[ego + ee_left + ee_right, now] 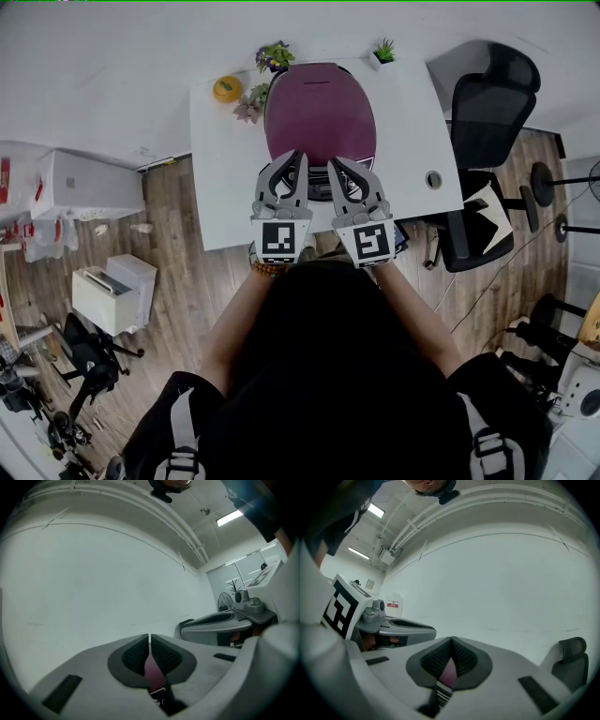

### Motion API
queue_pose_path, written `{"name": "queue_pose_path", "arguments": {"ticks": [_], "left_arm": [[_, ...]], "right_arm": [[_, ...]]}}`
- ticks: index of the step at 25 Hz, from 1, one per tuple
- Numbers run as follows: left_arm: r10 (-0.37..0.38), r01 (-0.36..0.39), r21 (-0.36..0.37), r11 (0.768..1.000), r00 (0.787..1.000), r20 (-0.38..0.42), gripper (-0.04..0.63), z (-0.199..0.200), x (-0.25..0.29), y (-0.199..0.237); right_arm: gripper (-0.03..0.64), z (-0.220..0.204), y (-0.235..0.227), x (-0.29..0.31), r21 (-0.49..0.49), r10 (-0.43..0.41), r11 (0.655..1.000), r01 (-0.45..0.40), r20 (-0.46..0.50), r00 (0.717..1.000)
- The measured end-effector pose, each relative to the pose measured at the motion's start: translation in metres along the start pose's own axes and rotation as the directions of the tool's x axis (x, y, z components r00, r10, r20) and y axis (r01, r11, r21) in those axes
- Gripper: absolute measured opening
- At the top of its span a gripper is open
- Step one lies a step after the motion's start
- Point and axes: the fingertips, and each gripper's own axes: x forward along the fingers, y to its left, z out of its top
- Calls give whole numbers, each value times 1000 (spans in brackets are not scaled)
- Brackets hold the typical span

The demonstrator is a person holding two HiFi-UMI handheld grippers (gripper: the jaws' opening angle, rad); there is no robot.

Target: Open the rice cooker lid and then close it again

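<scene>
A maroon rice cooker (319,112) stands on the white table (220,187) with its lid down. My two grippers are held side by side, level, over the cooker's near edge. The left gripper (298,157) has its pads together with nothing between them. In the left gripper view (149,641) a sliver of the maroon lid (152,674) shows below the tips. The right gripper (335,164) is shut too and holds nothing. The right gripper view (451,644) shows the maroon lid (447,674) under its closed pads. The cooker's front latch is hidden behind the grippers.
An orange object (226,89), a purple-flowered plant (274,56), pink flowers (249,105) and a small green potted plant (382,52) stand at the table's far side. A black office chair (487,112) is at the right. A cable hole (433,179) sits near the right edge.
</scene>
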Motion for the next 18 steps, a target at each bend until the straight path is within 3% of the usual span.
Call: {"name": "queue_pose_path", "arguments": {"ticks": [18], "left_arm": [[-16,16,-5,1000,1000,-22,37,-7,3,-4]], "right_arm": [[29,-11,3,-1,20,3,1000,-2,-39,999]]}}
